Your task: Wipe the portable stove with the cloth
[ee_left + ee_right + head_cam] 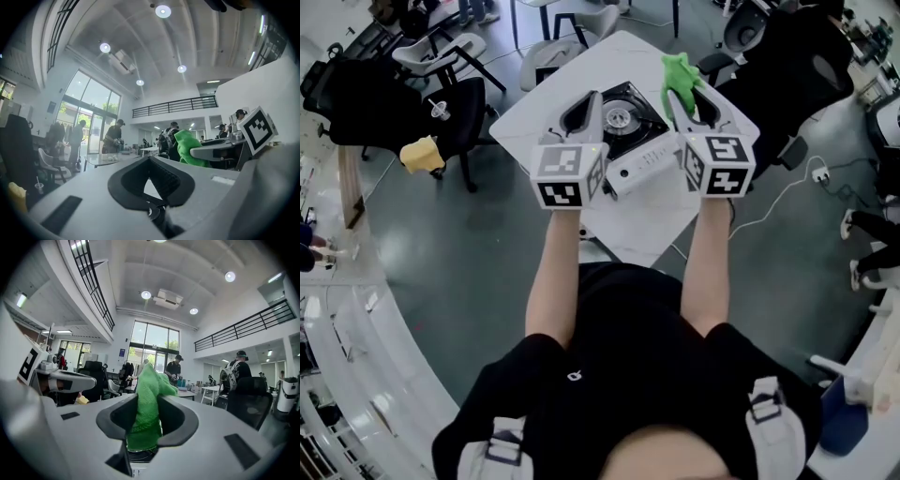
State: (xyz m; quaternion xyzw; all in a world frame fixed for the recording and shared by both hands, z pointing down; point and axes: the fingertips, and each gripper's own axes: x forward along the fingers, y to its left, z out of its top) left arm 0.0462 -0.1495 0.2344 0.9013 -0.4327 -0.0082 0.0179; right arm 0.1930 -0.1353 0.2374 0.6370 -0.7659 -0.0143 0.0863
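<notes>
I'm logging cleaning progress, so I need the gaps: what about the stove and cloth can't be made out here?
Head view: the stove is partly hidden under the left gripper and right gripper; any dirt is too small to see.
Left gripper view: no stove surface shows.
Right gripper view: the cloth blocks the space between the jaws.

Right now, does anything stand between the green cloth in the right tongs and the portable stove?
Nothing visible does. The green cloth, clamped in the right tongs, is held just beside the stove. The left tongs are on its other side, not between them.
</notes>
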